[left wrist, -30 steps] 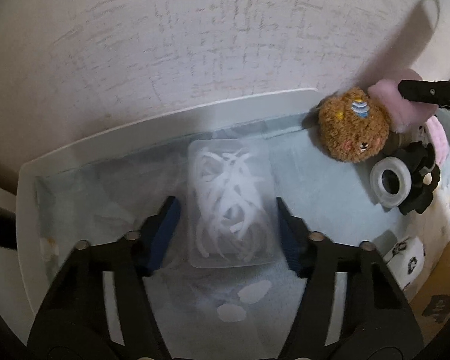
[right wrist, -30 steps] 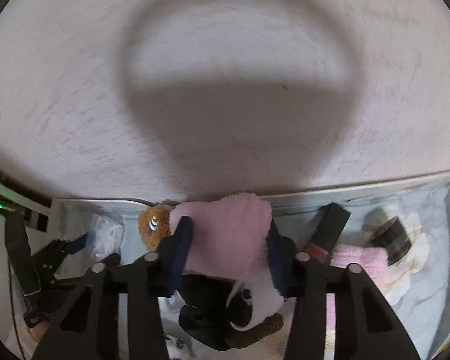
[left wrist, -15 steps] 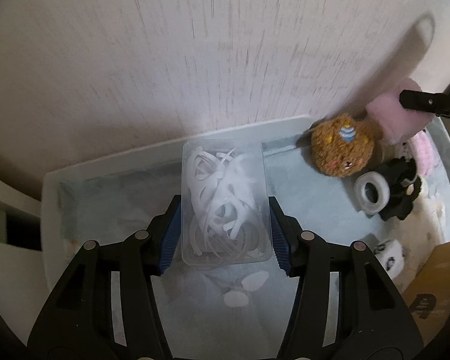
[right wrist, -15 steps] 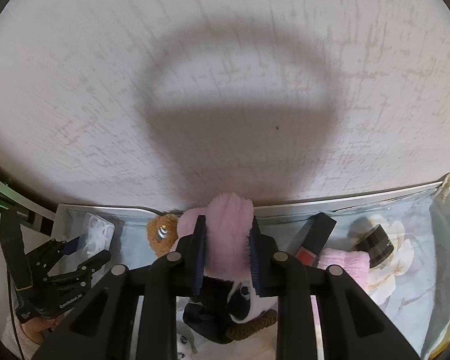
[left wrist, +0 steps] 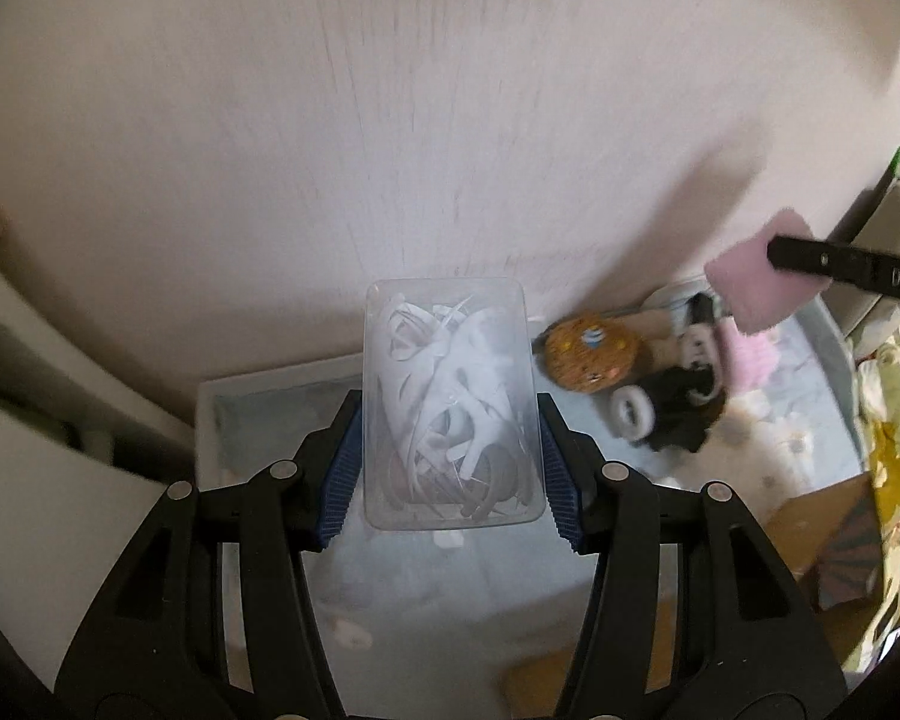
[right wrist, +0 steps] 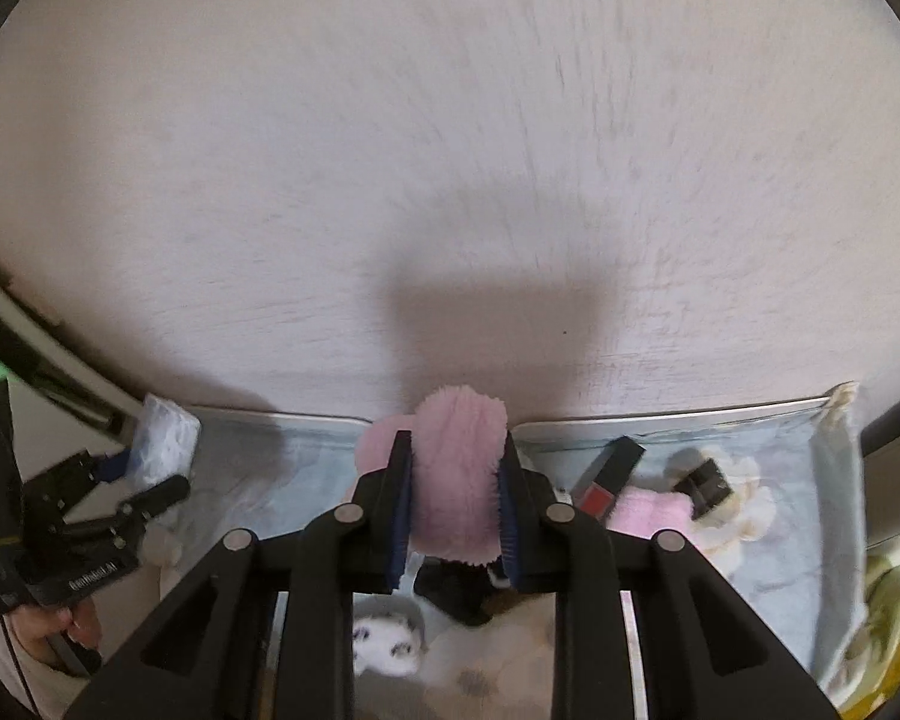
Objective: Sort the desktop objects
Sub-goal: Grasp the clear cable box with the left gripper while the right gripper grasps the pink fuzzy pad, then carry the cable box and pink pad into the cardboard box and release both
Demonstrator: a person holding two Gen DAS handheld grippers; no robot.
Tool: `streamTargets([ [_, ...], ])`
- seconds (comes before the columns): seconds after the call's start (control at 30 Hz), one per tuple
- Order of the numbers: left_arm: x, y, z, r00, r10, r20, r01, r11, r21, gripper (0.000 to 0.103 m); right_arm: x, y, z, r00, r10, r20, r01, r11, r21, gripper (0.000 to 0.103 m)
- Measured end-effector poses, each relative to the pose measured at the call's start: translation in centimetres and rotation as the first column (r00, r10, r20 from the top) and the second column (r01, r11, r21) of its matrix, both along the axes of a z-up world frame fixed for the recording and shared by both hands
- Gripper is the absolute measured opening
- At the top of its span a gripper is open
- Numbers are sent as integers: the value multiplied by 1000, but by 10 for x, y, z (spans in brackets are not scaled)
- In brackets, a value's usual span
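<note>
L tool (left wrist: pixel 450 456) clamps clear box (left wrist: pixel 450 408); R tool (right wrist: pixel 455 501) clamps pink plush (right wrist: pixel 457 474), prob. a slipper.

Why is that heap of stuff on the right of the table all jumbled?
It is unsorted clutter: a brown plush ball, black fuzzy pieces and a pale ring lie touching in one heap. Nothing looks spilled or broken.

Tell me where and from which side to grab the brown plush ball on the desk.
Grip the brown plush ball across its round middle, coming from above. It is soft and evenly round, so any width suits, but black plush crowds its right side and the wall stands close behind, leaving the top freest.
</note>
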State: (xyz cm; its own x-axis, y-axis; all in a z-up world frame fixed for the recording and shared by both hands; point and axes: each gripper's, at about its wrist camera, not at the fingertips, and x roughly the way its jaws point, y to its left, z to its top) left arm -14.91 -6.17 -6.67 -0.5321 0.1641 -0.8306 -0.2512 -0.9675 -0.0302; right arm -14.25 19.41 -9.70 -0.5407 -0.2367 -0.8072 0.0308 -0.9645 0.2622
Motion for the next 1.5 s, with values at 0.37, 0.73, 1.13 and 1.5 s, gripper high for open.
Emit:
streamTargets([
  [0.37, 81, 5, 70, 998, 27, -50, -25, 999, 35, 51, 99, -1, 51, 993, 105, -46, -106, 994, -16, 23],
  [0.73, 163, 51, 56, 999, -39, 11, 39, 999, 8, 51, 153, -32, 30, 966, 258, 31, -256, 965, -47, 23],
  [1.13, 211, 98, -2, 988, -42, 147, 49, 998, -47, 51, 197, -33, -8, 938, 323, 121, -321, 946, -39, 23],
  [1.5, 217, 103, -5, 985, -13, 171, 23, 998, -60, 51, 203, -39, -17, 910, 385, 156, -384, 923, -39, 23],
])
